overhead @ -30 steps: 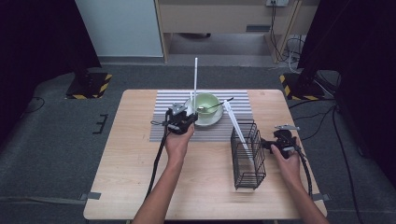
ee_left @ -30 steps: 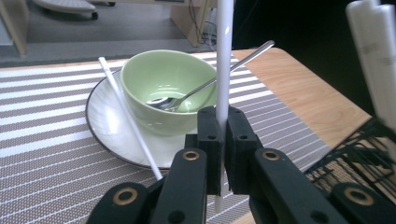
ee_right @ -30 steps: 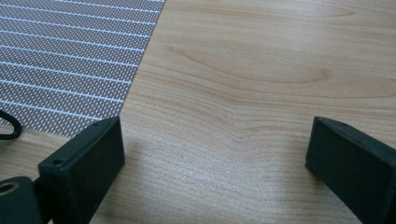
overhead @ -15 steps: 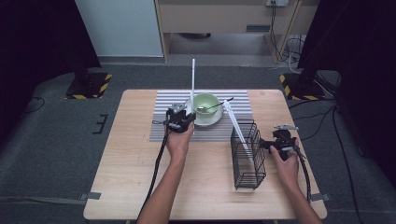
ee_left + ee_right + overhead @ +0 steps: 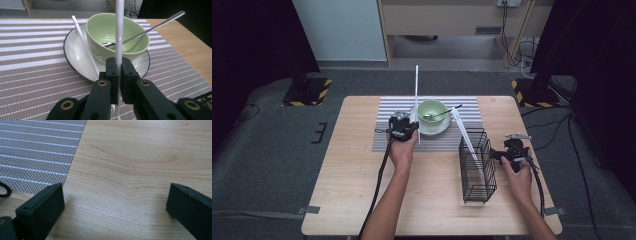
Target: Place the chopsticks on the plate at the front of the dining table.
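a: the left gripper (image 5: 117, 75) has its jaws closed on a long white plastic chopstick (image 5: 119, 30), held upright just in front of the pale green ceramic bowl (image 5: 117, 37). where should it go?

b: my guess is the black wire basket (image 5: 477, 165) on the right of the wooden bench (image 5: 342, 200), since 1 white chopstick (image 5: 466, 140) already leans in it. the second white chopstick (image 5: 85, 47) lies on the white plate with a dark rim (image 5: 75, 53), its near end close under the gripper, so lift straight up before moving sideways.

a: anything to watch on the way?

b: the metal spoon (image 5: 150, 27) rests in the bowl with its handle sticking out over the rim towards the basket. carry the chopstick high enough to pass over it. keep it close to vertical, so the lower end drops cleanly between the wires.

a: and the right gripper (image 5: 512, 152)?

b: it sits just beside the basket, low over the bench, jaws spread wide with nothing between them. it could steady the basket wall if the basket looks like tipping. i'd release only once the chopstick's lower end rests on the basket floor, beside the striped grey and white placemat (image 5: 387, 135), not on it.
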`<state>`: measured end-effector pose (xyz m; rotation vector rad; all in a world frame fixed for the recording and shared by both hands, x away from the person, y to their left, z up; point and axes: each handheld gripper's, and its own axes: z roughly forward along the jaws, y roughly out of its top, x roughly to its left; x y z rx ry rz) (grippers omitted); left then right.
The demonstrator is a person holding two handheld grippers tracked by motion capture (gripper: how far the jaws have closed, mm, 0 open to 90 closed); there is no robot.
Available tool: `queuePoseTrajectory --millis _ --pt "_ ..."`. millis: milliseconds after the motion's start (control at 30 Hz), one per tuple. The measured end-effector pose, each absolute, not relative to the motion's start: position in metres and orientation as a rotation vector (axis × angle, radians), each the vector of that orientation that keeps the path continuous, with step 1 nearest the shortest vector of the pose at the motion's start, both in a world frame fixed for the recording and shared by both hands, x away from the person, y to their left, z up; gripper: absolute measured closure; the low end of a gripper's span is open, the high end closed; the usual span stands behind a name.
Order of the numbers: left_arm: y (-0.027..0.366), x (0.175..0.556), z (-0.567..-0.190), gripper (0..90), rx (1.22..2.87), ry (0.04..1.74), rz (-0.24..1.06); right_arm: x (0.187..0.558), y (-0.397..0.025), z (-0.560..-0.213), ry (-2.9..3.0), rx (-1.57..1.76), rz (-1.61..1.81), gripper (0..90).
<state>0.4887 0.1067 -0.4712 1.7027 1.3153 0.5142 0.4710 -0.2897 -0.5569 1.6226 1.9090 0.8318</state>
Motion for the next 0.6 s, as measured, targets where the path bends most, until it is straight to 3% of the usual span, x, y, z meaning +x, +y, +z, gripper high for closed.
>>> queuePoseTrajectory --millis 600 --pt "0.122 0.492 -0.490 85.9 1.721 1.422 0.457 0.471 -0.289 -0.557 1.905 1.625 0.831 1.7"
